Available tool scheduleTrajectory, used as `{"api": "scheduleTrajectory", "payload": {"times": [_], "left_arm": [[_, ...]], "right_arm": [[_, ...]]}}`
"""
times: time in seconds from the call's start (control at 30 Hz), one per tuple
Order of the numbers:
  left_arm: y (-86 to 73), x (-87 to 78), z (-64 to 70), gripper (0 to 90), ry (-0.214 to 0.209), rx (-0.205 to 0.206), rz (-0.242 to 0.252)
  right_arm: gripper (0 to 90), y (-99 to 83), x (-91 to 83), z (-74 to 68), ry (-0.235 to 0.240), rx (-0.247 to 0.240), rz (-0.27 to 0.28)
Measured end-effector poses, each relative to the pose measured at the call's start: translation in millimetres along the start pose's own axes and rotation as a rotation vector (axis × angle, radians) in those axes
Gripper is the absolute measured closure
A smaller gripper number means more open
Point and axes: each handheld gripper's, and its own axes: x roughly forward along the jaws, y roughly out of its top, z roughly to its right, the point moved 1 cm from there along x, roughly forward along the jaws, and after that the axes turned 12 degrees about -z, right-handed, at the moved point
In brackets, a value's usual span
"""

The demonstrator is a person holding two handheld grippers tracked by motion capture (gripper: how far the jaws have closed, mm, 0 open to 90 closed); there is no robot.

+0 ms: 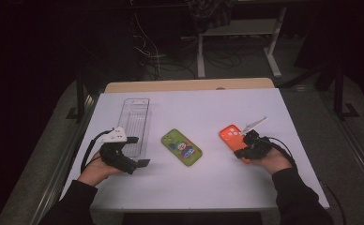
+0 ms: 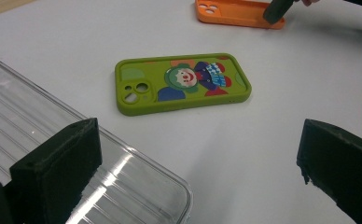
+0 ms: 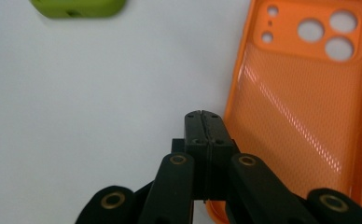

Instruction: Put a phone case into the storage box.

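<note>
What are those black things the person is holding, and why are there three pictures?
A person sits at a white table holding a grabbing tool in each hand. One picture looks down from above; the other two come from small cameras riding on each tool. The left tool is open, next to a clear plastic tray. The right tool is pinched shut at the edge of an orange phone case, though I cannot tell if it grips it. A green phone case with a clown lies in the middle.
</note>
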Motion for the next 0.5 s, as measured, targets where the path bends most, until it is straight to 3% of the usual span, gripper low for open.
{"api": "scheduleTrajectory", "payload": {"times": [0.03,0.07,0.1,0.13,0.23,0.27,0.37,0.5], "left_arm": [[0.0,0.0,0.0,0.0,-0.001,0.005,0.000],[0.1,-0.2,-0.4,0.0,-0.001,0.015,-0.003],[0.1,-0.2,-0.3,0.0,-0.001,0.015,-0.004],[0.1,-0.3,-0.3,0.0,-0.002,0.015,-0.004],[0.2,-0.4,-0.5,0.0,-0.001,0.019,-0.004],[0.3,-0.4,-0.5,0.0,-0.001,0.022,-0.006],[0.4,0.2,0.1,0.0,-0.002,0.024,-0.004],[0.4,0.8,1.0,0.0,-0.006,0.015,0.000]], "right_arm": [[78.8,-0.1,-3.8,-0.5,0.012,-0.010,0.040],[63.8,-0.7,-10.9,-6.1,0.012,0.014,0.092],[63.8,-0.7,-10.9,-6.1,0.012,0.014,0.092],[49.0,-1.6,-14.0,-10.9,0.010,0.019,0.130],[39.5,-4.0,-13.9,-15.3,0.010,0.002,0.155],[28.3,-7.7,-14.2,-20.1,0.007,0.006,0.190],[20.3,-11.2,-13.4,-22.7,0.019,0.013,0.222],[3.9,-20.0,-6.7,-31.9,-0.013,-0.013,0.250]]}}
